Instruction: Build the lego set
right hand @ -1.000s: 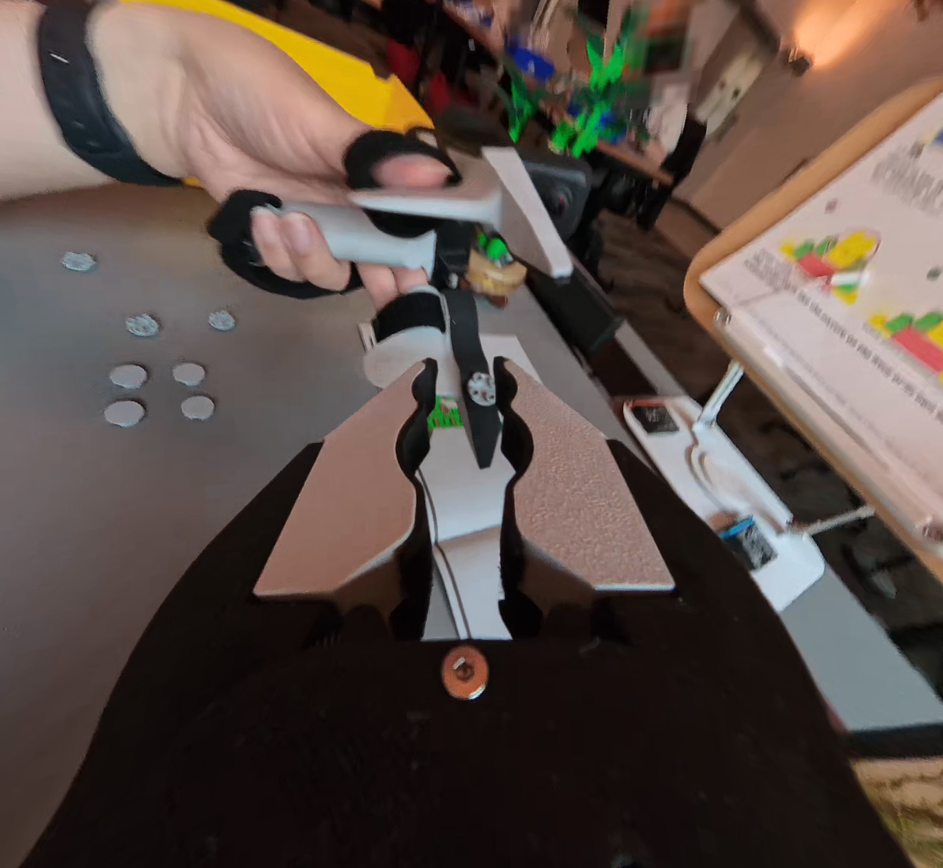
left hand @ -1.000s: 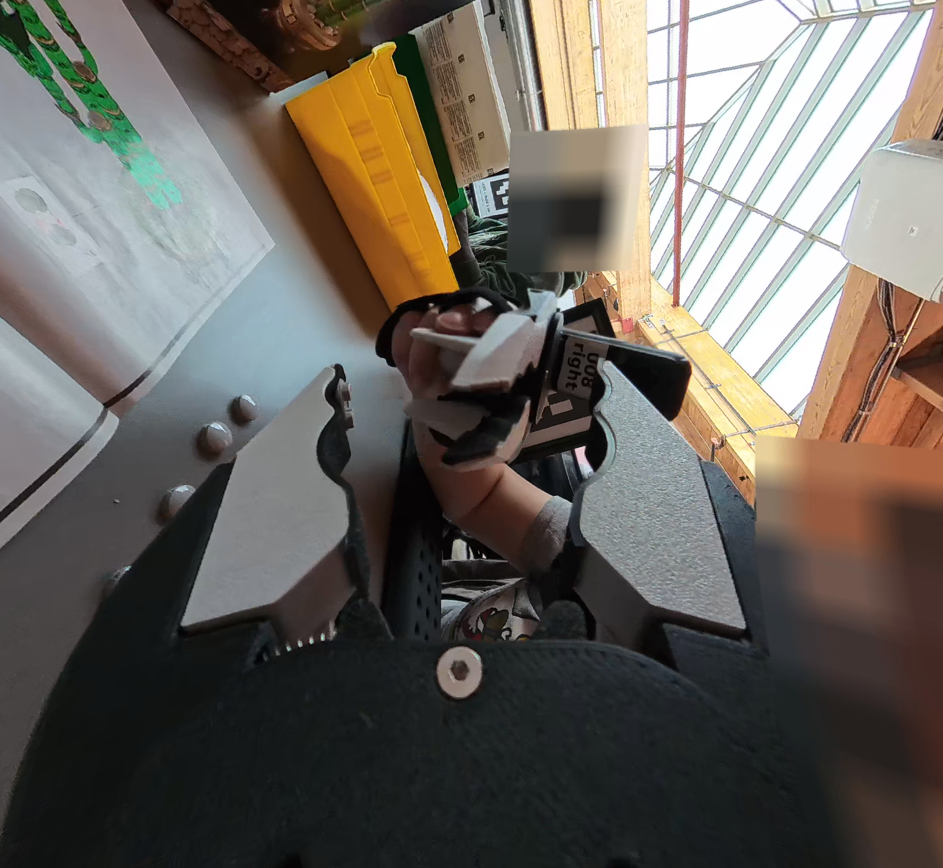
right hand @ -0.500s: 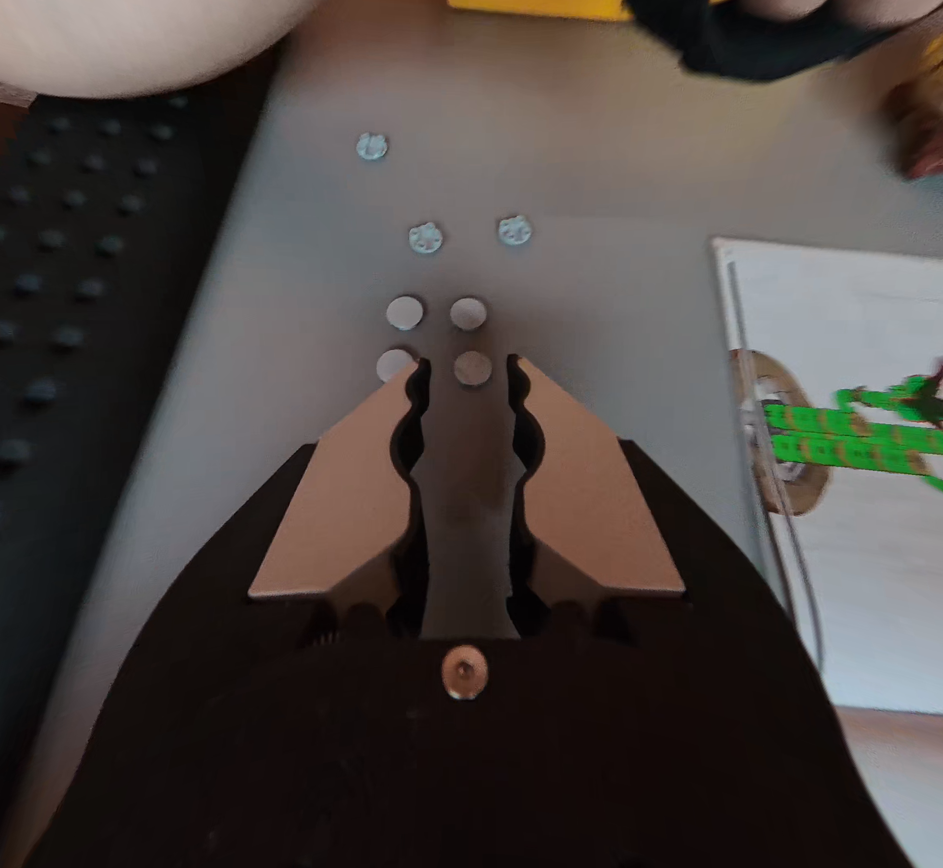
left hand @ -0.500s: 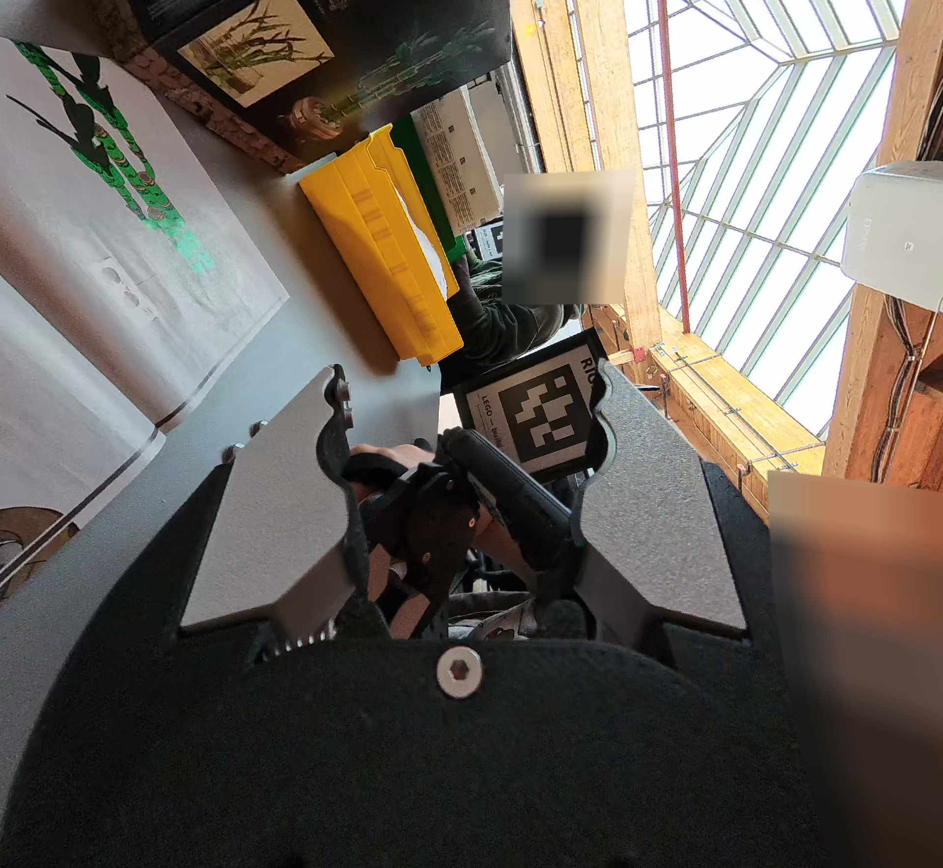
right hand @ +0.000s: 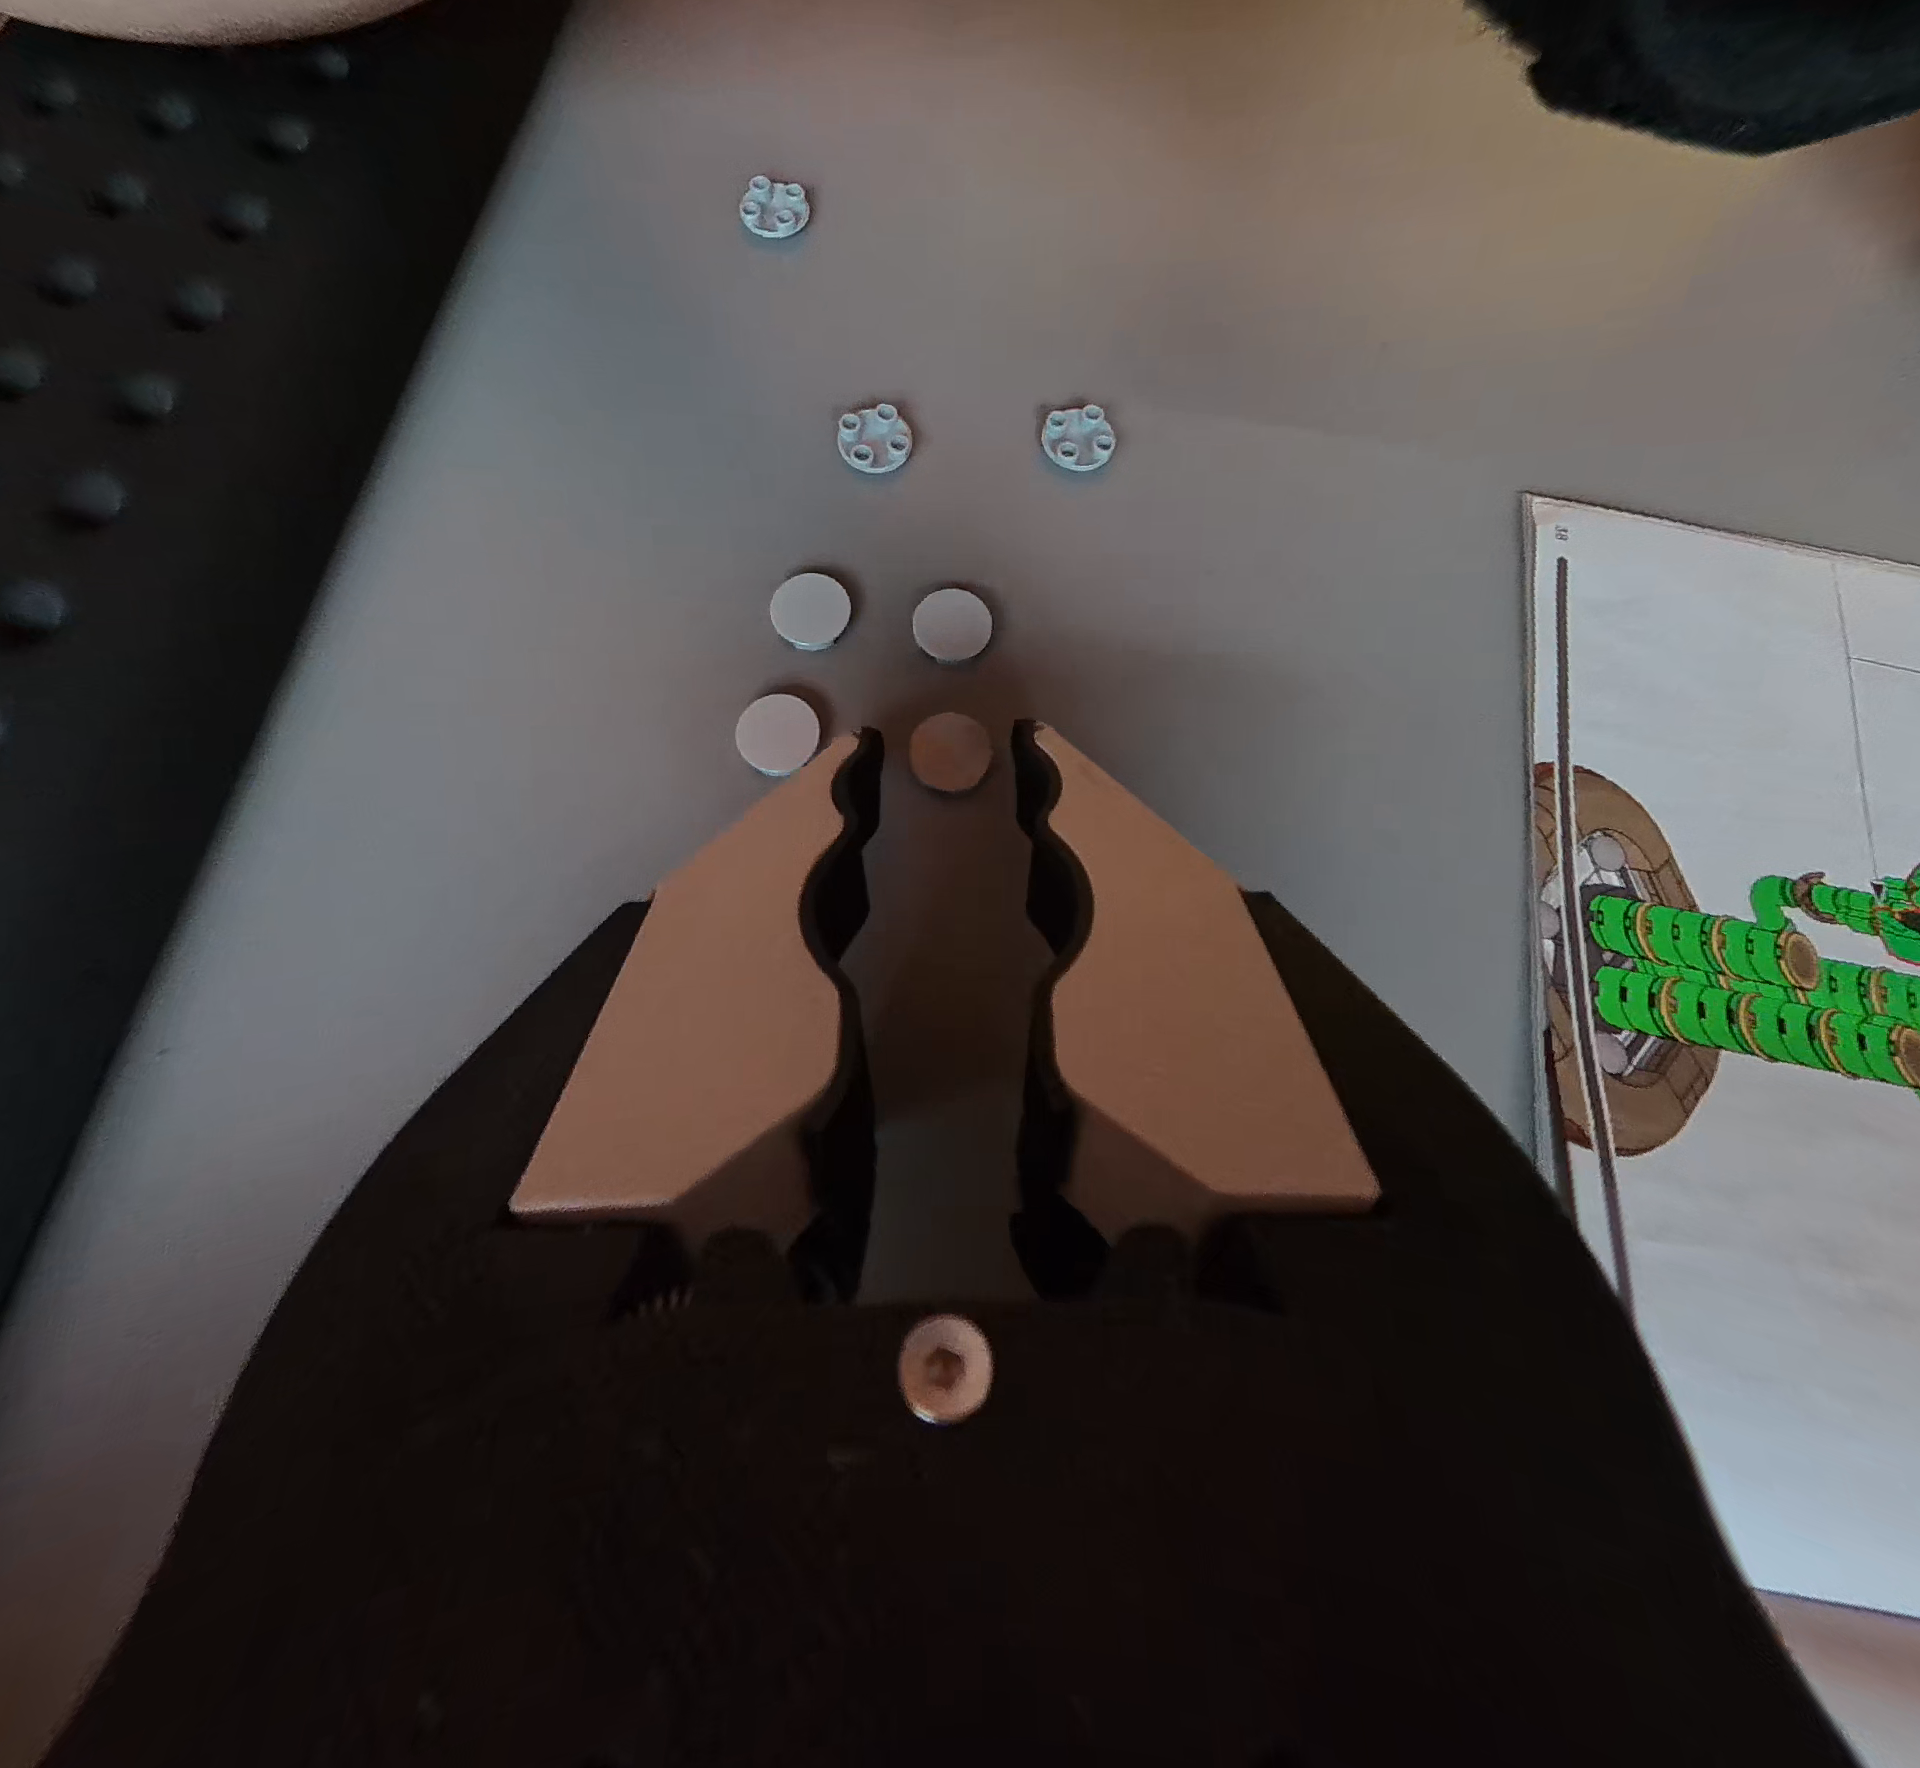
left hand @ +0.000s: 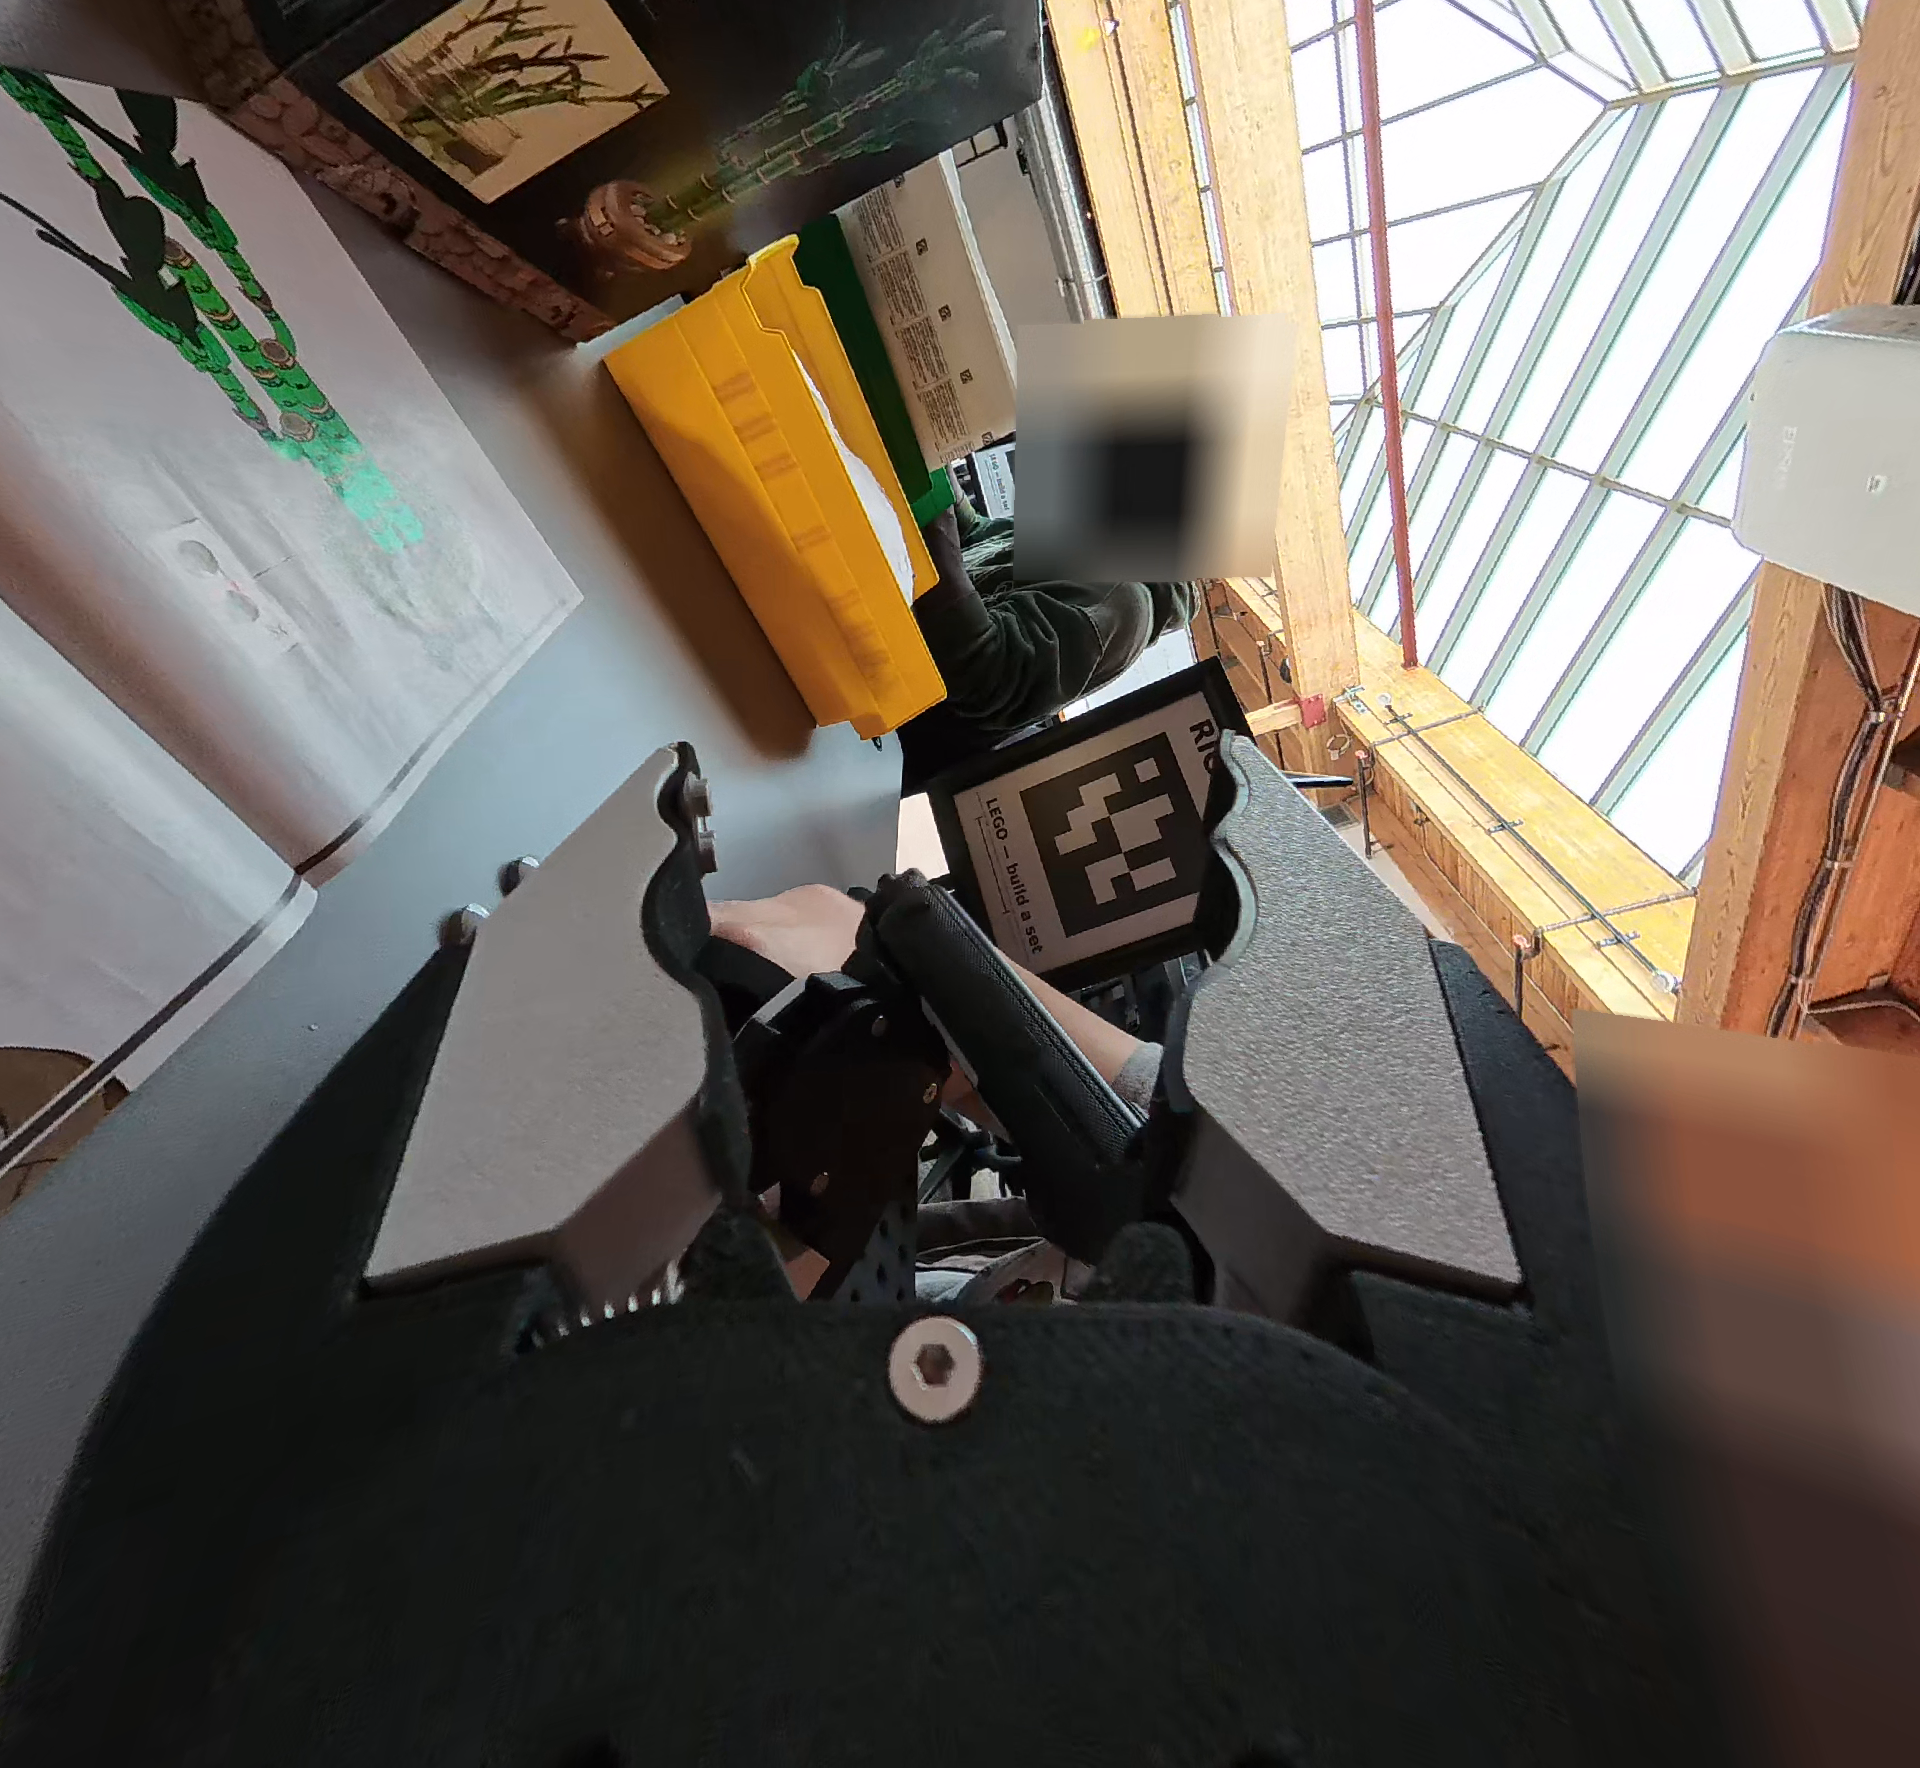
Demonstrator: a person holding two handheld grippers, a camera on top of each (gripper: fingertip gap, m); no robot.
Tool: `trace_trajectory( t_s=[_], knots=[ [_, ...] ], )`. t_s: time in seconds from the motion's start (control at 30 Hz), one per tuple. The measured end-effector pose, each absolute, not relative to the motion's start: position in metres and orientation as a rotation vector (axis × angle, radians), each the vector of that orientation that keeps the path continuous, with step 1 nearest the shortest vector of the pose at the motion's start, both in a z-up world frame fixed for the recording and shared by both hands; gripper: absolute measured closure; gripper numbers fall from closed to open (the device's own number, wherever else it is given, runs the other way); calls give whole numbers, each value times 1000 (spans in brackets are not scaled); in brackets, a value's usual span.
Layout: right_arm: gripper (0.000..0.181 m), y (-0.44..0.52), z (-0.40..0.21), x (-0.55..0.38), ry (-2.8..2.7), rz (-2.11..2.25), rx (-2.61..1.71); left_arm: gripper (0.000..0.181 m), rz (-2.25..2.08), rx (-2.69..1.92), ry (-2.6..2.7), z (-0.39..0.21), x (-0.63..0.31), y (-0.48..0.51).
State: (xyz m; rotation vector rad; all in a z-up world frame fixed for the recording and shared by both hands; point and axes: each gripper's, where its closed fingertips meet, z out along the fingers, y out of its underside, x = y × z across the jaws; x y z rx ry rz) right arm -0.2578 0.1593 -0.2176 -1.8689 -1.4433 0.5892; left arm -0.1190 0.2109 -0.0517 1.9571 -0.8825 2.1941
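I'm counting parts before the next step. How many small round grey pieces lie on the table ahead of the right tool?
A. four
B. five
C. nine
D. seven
D: ahead of the right tool, four smooth round pieces and three studded round pieces lie on the grey table.

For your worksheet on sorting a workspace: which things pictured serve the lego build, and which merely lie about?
For the build:
round grey pieces
instruction booklet
set box
right tool
left tool

Lying about:
yellow bin
black studded mat
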Motion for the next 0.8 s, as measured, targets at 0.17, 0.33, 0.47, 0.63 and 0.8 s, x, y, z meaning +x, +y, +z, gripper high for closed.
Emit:
trace_trajectory(
  t_s=[0.17, 0.33, 0.47, 0.63, 0.8],
  knots=[
    [159, 158, -218, -258, -1473, 605, -1860, 87, 2189, 1955, -886, -52, -118, 210],
    [160, 157, -218, -258, -1501, 612, -1854, 88, 2172, 1984, -881, -57, -117, 212],
    [158, 158, -218, -257, -1508, 616, -1870, 89, 2168, 1985, -887, -58, -117, 212],
    [148, 151, -220, -255, -1618, 637, -1890, 90, 2161, 1983, -882, -60, -115, 210],
    [148, 152, -219, -253, -1715, 525, -1861, 90, 2150, 1970, -891, -61, -113, 206]
  ],
)
